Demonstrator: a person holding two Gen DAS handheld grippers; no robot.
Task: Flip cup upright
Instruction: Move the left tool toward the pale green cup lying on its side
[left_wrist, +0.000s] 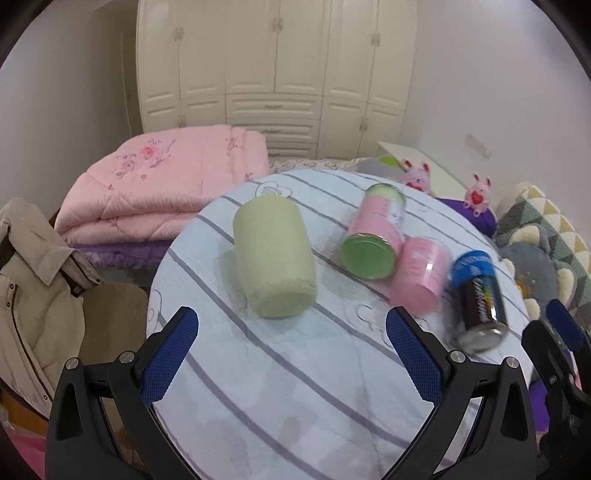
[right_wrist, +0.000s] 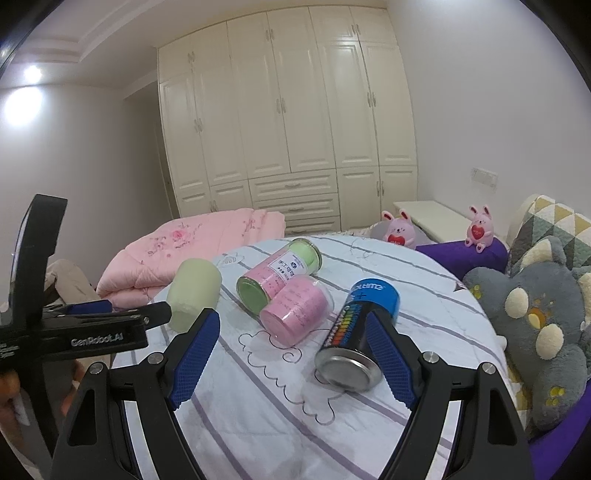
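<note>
Open tablecloth (left_wrist: 295, 387) in front of the green cup (left_wrist: 275, 258); pink jars (left_wrist: 373, 236) and can (left_wrist: 480, 299) crowd its right side.

Left gripper (left_wrist: 291, 354) and right gripper (right_wrist: 291, 354) agape, unladen.

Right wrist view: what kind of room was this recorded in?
Most likely a home bedroom. A tall cream wardrobe fills the back wall, a folded pink quilt lies on a bed behind the round cloth-covered table, and pink plush rabbits sit nearby.
</note>
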